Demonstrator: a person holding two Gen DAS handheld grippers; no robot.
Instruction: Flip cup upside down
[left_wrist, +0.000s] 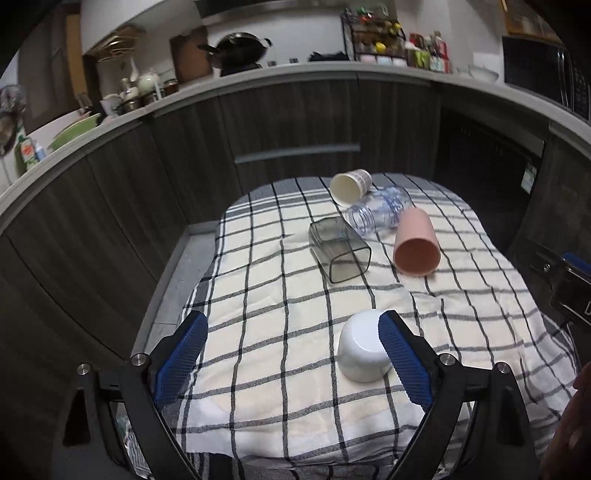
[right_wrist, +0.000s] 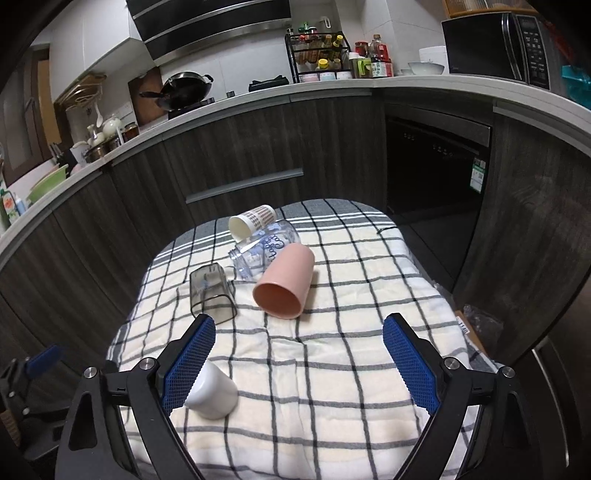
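A white cup stands upside down on the checked cloth, partly behind the right finger of my left gripper, which is open and empty. In the right wrist view the same white cup sits behind the left finger of my right gripper, also open and empty. Further back, lying on their sides, are a pink cup, a smoky square cup, a clear jar and a paper cup.
The cloth covers a small table in front of dark wooden kitchen cabinets. The worktop above holds a wok, a spice rack and a microwave. The other gripper shows at the right edge of the left view.
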